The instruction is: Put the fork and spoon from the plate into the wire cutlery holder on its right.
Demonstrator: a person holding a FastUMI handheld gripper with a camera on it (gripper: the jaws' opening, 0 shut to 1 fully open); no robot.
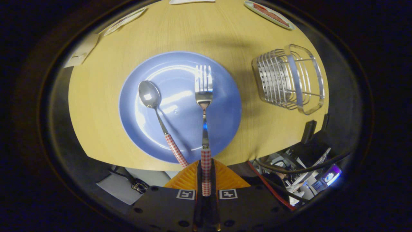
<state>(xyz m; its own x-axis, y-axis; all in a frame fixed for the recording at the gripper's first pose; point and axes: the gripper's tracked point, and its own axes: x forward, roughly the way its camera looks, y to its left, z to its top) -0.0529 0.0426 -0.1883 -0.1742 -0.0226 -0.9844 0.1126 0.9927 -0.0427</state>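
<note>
My gripper (pixel 206 176) is shut on the red-checked handle of the fork (pixel 204 96), both fingers pressing its sides. The fork reaches straight ahead from the fingers over the blue plate (pixel 225 106), tines pointing away. I cannot tell whether the fork's head touches the plate. The spoon (pixel 154 109) lies on the plate just left of the fork, bowl up, its checked handle slanting back toward the fingers. The wire cutlery holder (pixel 288 80) stands on the wooden table right of the plate, with nothing seen inside it.
The round wooden table (pixel 103 112) ends just ahead of the fingers. Flat cards or plates (pixel 268 13) lie along its far rim. Below the near edge on the right are cables and equipment (pixel 299 180); papers lie lower left.
</note>
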